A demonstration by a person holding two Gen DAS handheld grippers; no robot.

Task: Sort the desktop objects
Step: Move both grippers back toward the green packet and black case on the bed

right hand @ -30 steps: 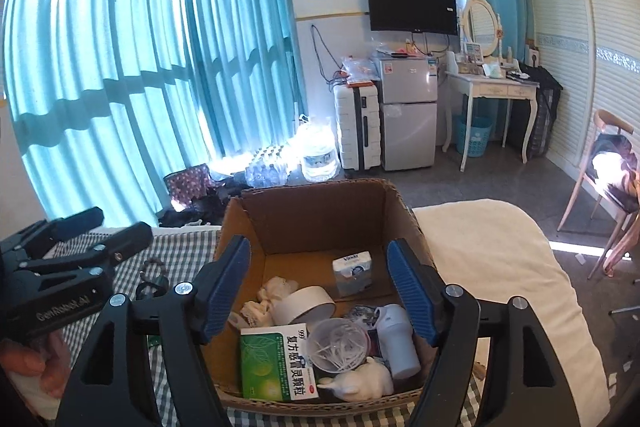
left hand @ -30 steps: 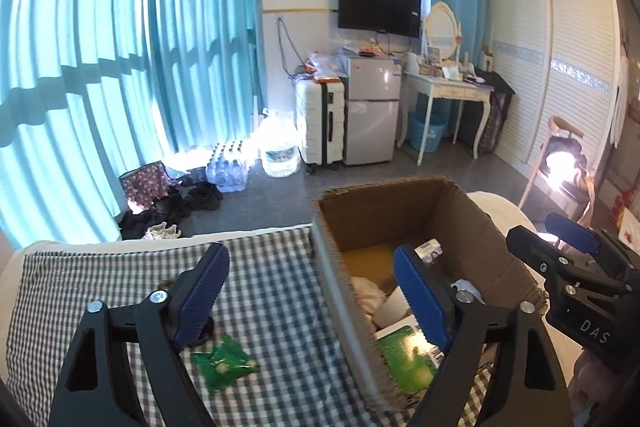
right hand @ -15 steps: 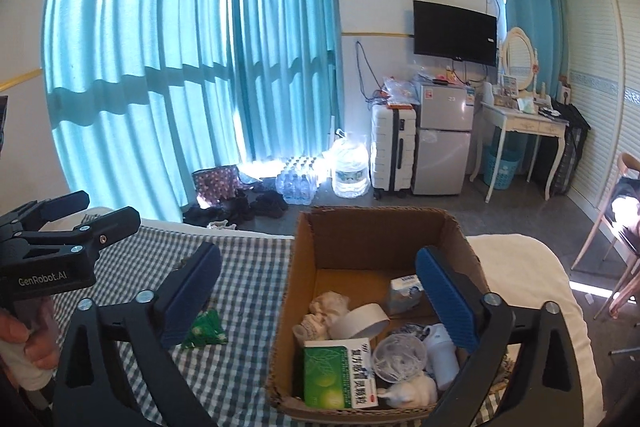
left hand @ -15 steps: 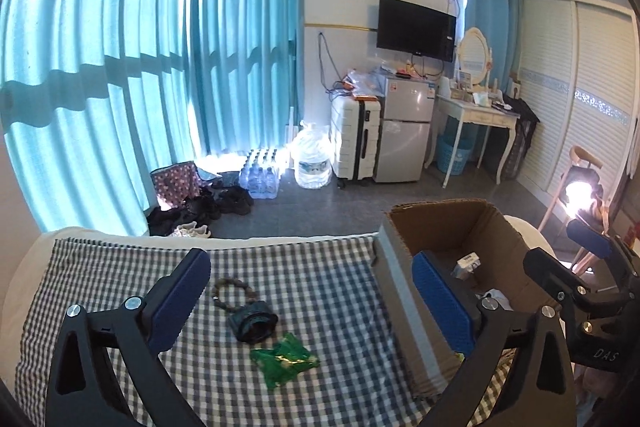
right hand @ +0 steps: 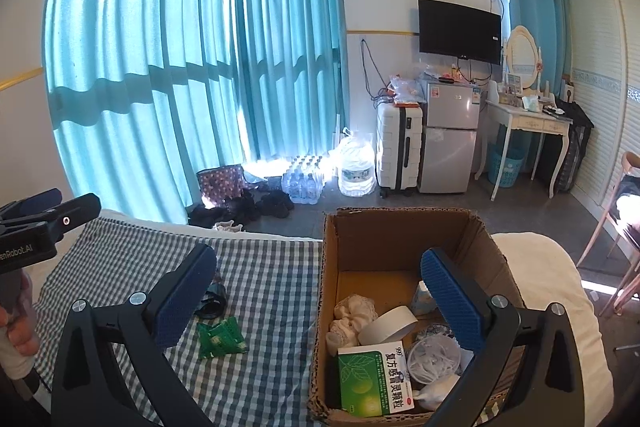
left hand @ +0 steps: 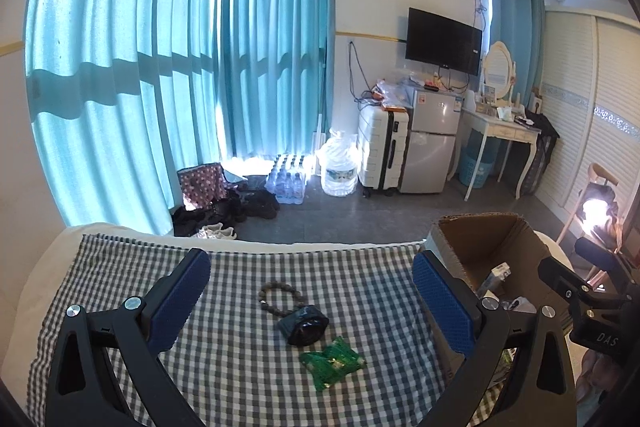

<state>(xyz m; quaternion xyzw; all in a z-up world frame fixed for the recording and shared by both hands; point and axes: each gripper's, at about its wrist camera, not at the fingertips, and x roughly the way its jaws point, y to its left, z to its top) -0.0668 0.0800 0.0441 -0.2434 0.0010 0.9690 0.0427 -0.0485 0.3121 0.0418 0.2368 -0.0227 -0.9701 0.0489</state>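
On the checked cloth (left hand: pixel 120 267) lie a brown bead bracelet (left hand: pixel 280 295), a dark tape roll (left hand: pixel 305 326) and a green packet (left hand: pixel 332 363). My left gripper (left hand: pixel 312 303) hangs open above and short of them, holding nothing. The cardboard box (right hand: pixel 400 223) stands to the right of the cloth. It holds a green medicine box (right hand: pixel 374 379), a white tape roll (right hand: pixel 386 325), a cream cloth (right hand: pixel 352 313) and a clear tub of cables (right hand: pixel 434 353). My right gripper (right hand: pixel 318 301) is open and empty over the box's left wall. The green packet (right hand: pixel 220 339) shows left of the box.
The cloth covers a white bed whose far edge drops to a grey floor. Shoes, water bottles, a suitcase and a small fridge stand by the teal curtains. A hand holds the left gripper's handle (right hand: pixel 24 251) at the left edge of the right wrist view.
Both grippers have drawn back from the box and their jaws have opened wider. The left wrist view has swung from the box to the loose items on the cloth.
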